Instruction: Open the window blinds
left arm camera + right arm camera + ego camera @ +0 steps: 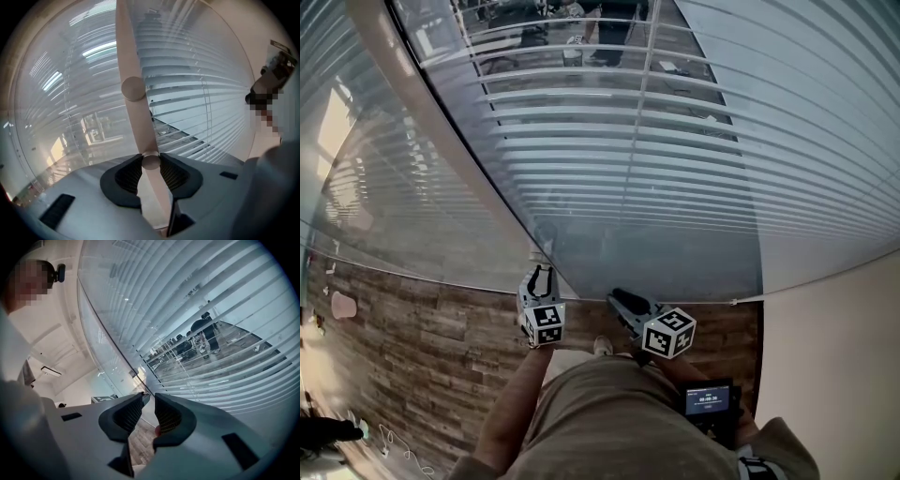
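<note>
I saw the pale blinds point(675, 141) lowered all the way, their horizontal slats tilted partly open. The beige wand point(127, 47) hung alongside them.

I count two grippers, left point(541, 274) and right point(617, 298), one beige tilt wand point(136, 117), one timer screen point(710, 398), and window blinds point(609, 141) with slats too many to count.

The person wears a beige shirt point(609, 422), which fills the lower middle of the head view. The left gripper point(542, 272) and the right gripper point(617, 298) each have a pale grey shell and carry a white cube point(547, 323) with black square markers. In the gripper views the jaws are lined with black ribbed pads point(127, 174), and small dark rectangular slots point(57, 209) are set in the shell. At the lower right of the head view there is a black device point(710, 398) with a small lit screen.
</note>
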`<state>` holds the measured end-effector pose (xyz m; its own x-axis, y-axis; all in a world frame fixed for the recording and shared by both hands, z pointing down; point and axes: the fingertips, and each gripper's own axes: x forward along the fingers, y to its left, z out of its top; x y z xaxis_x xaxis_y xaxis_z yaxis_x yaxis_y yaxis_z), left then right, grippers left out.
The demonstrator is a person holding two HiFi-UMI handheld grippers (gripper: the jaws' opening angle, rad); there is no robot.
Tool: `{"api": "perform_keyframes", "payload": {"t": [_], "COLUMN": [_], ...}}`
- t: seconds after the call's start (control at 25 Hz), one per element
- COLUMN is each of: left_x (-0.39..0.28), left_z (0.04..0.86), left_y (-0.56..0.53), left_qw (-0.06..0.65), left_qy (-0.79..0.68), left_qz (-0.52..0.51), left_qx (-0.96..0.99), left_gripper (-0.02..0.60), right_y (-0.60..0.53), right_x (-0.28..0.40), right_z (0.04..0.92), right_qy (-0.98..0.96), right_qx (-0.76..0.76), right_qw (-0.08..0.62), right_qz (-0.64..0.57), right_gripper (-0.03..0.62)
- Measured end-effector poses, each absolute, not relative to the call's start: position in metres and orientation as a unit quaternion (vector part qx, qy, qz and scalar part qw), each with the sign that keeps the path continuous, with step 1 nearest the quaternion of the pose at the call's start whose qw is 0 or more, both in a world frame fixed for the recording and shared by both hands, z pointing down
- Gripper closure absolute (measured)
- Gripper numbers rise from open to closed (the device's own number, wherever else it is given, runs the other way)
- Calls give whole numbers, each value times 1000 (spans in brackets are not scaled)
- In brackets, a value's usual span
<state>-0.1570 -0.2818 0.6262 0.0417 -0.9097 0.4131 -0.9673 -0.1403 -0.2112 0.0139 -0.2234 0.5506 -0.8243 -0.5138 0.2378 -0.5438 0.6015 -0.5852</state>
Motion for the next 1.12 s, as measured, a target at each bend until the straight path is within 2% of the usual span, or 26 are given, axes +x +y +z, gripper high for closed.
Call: {"api": "perform_keyframes", "payload": {"t": [0.32,0.88,1.0,1.12], "left_x": [-155,-155,-155,-155], "left_z": [627,627,630,631], "left_y": [-282,-282,-281,-271], "left_qw": [-1,-51,-35,5], "left_qy": [-646,-639,-635,-636], "left_qz": [274,309,303,267], "left_qx": [713,702,710,724], "left_gripper": [446,446,445,406], "right_y": [-224,-223,-223,-218], "right_x": [13,13,12,15], "right_z": [549,549,552,559], "right_qy": [-896,-895,-895,-895], "right_qx": [294,295,295,296], "right_qw": [22,24,23,20], "right_qz": [333,334,334,334], "right_gripper": [503,503,503,503]}}
